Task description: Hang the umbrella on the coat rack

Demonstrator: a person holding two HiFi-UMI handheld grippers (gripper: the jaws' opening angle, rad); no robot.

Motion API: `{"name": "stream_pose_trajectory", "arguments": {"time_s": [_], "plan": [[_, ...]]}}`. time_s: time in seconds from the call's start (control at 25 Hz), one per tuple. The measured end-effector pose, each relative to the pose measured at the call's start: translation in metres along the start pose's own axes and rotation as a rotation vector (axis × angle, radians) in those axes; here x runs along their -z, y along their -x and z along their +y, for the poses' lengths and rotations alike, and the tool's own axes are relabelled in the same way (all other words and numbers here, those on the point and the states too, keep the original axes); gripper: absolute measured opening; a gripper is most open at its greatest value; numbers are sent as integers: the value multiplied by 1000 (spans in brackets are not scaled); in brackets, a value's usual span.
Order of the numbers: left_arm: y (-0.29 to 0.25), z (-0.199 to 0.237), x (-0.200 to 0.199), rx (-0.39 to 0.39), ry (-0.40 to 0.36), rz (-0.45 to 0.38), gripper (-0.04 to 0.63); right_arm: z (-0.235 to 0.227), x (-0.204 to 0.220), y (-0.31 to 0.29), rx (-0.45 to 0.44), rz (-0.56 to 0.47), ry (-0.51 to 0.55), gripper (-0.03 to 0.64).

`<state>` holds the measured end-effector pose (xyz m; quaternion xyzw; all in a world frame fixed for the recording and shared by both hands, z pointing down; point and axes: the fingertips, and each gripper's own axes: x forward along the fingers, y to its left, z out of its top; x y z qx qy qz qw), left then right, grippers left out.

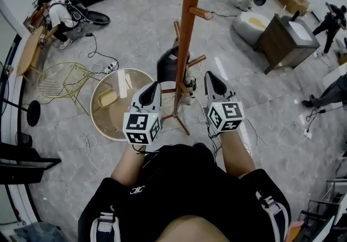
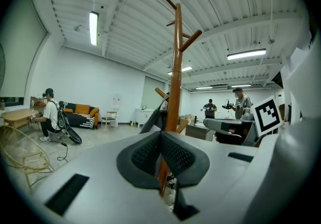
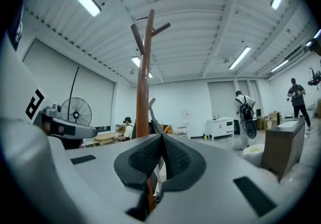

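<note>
The brown wooden coat rack (image 1: 187, 29) stands on the grey floor straight ahead of me, its pegs branching off the pole (image 2: 175, 67) (image 3: 144, 77). A dark folded umbrella (image 1: 169, 64) rests against the pole's lower part, seemingly on a low peg (image 2: 153, 120) (image 3: 152, 115). My left gripper (image 1: 153, 86) (image 2: 161, 133) is held just left of the rack's base, jaws shut and empty. On the other side of the pole, my right gripper (image 1: 209, 76) (image 3: 163, 137) is also shut with nothing in it. Neither gripper touches the umbrella.
A round glass table with a gold rim (image 1: 97, 119) and a wire chair (image 1: 62, 78) stand to the left. Cables (image 1: 260, 140) trail over the floor. A dark wooden cabinet (image 1: 284, 40) is at the right. A person crouches at the far left (image 1: 59, 16).
</note>
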<state>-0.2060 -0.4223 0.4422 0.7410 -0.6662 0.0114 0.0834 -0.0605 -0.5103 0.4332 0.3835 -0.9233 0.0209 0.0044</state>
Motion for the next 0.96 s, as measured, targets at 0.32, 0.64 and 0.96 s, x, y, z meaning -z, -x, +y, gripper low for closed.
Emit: {"name": "stream_pose_trajectory", "arguments": {"time_s": [0.32,0.64,0.96], "plan": [[-13,-18,-1,49,-11,-5,18,4,-15,33,39,-40,12,14],[-13,-26,-10,57,-33,-15,18,-3,-15,34,59,-36,-6,14],[-6,-5,-5,48,-33,-10,18,16,-8,23,57,-29,-7,14]]}}
